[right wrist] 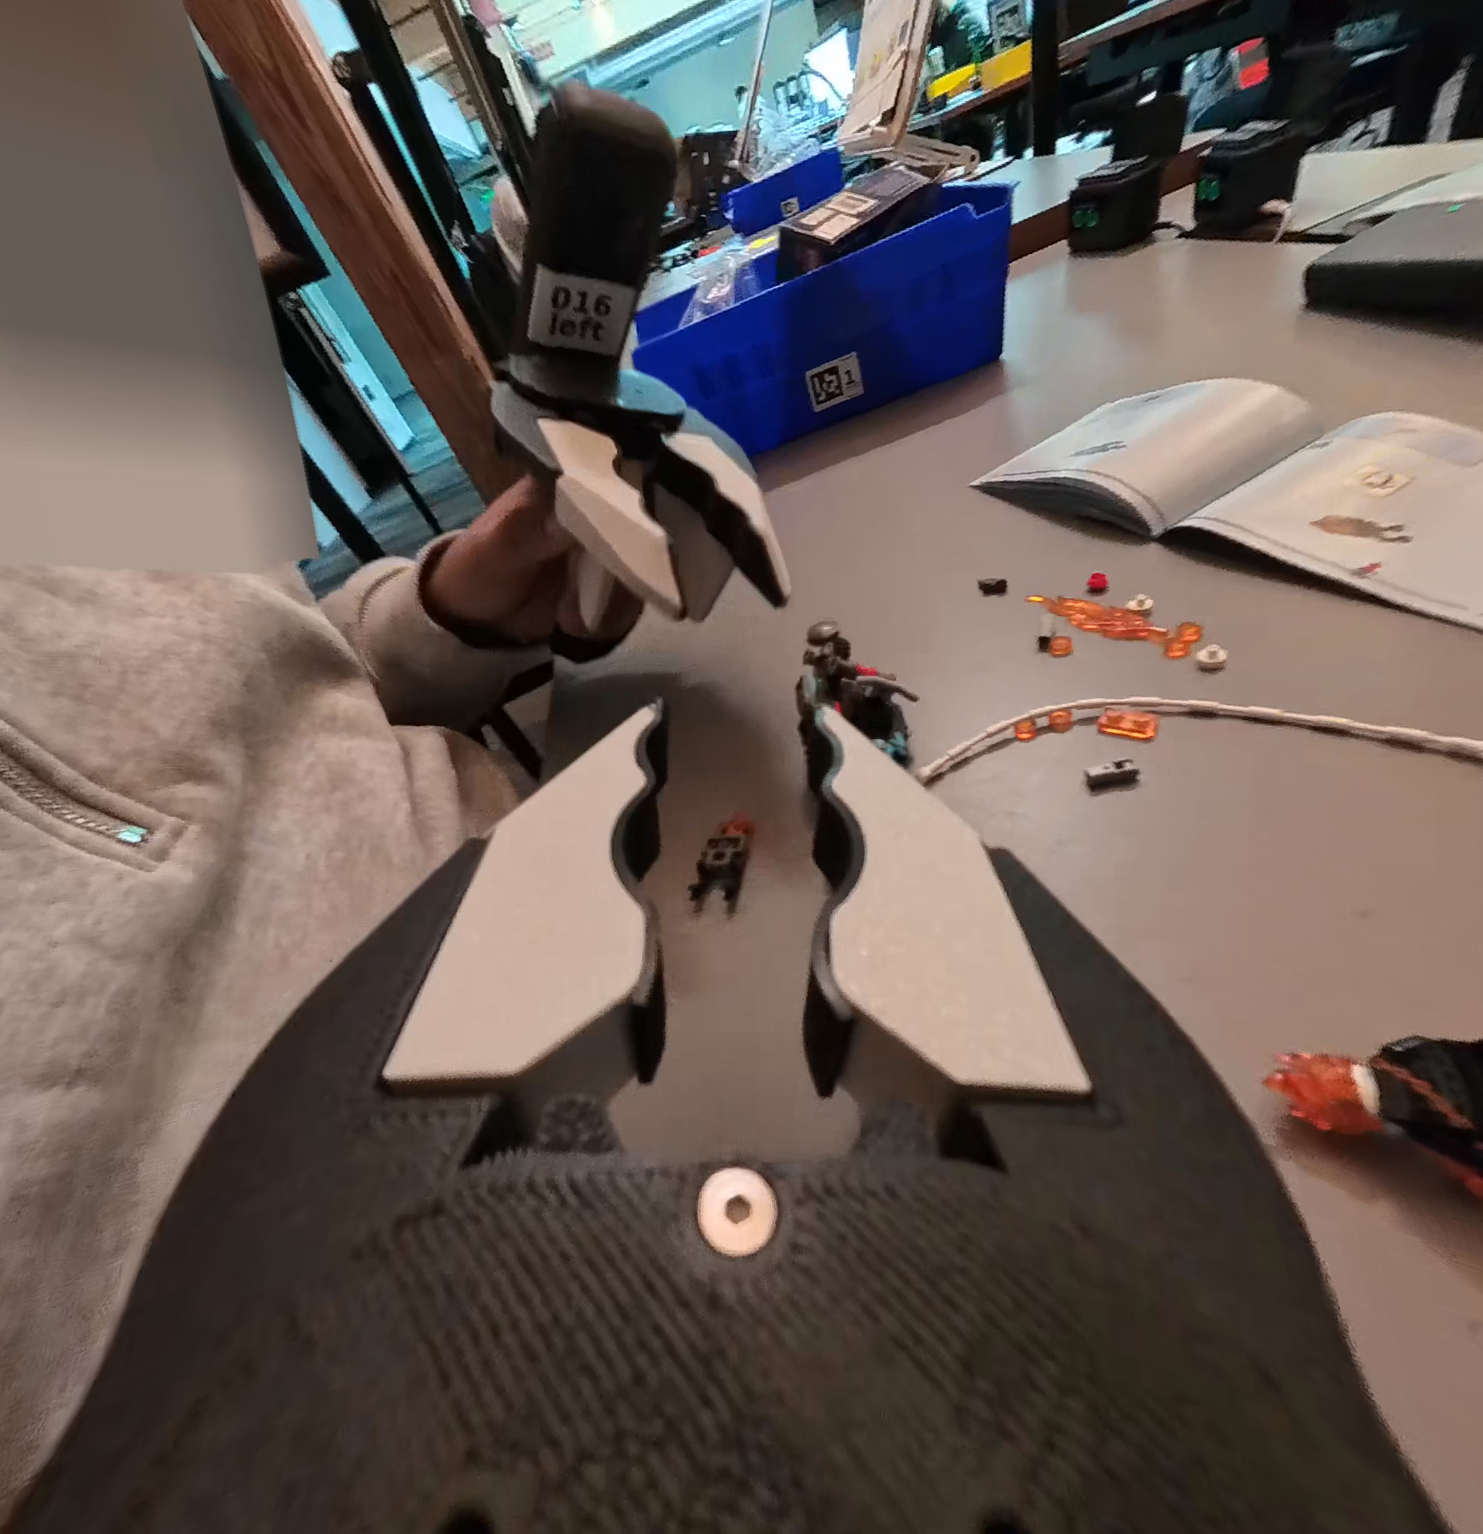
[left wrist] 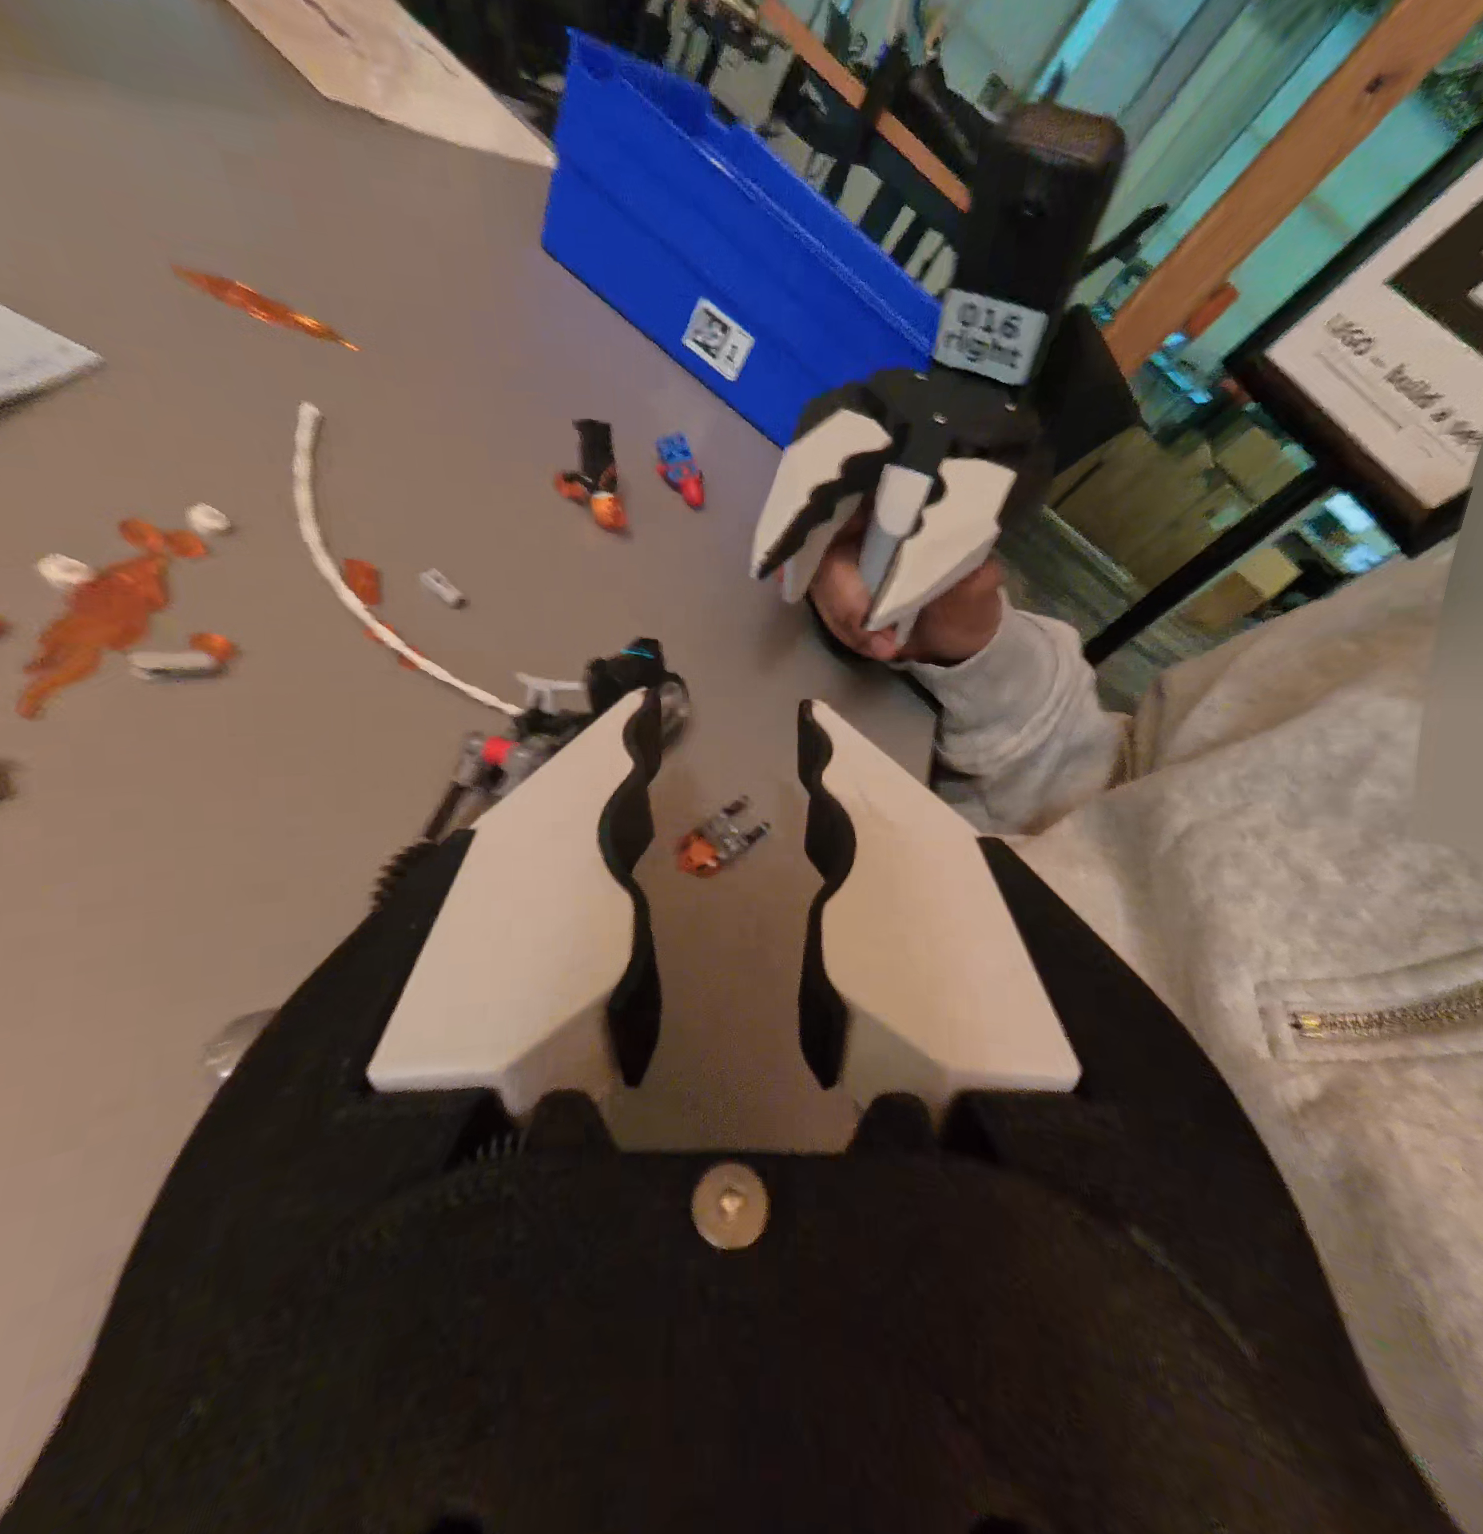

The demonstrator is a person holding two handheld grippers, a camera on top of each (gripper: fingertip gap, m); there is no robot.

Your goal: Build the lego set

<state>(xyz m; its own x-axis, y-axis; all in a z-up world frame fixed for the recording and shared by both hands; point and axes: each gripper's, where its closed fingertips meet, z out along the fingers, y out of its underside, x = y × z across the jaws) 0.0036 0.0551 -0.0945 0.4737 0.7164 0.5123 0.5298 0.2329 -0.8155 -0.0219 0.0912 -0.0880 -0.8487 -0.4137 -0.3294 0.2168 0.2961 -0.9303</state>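
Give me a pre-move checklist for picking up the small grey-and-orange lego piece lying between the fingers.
1. Right gripper open: ok, jaws apart and empty.
2. Left gripper open: ok, nothing held.
3. Small grey-and-orange piece visible and free: ok, lying alone on the table, framed between the fingers in both wrist views.
4. Fingers low enough to grip: not ok, both grippers appear above the table, not touching the piece.
5. Nearby obstacle: the dark figure assembly stands just beyond the right gripper's fingertip; clearance cannot tell.
6. Instruction booklet open: ok, the step shown cannot tell.
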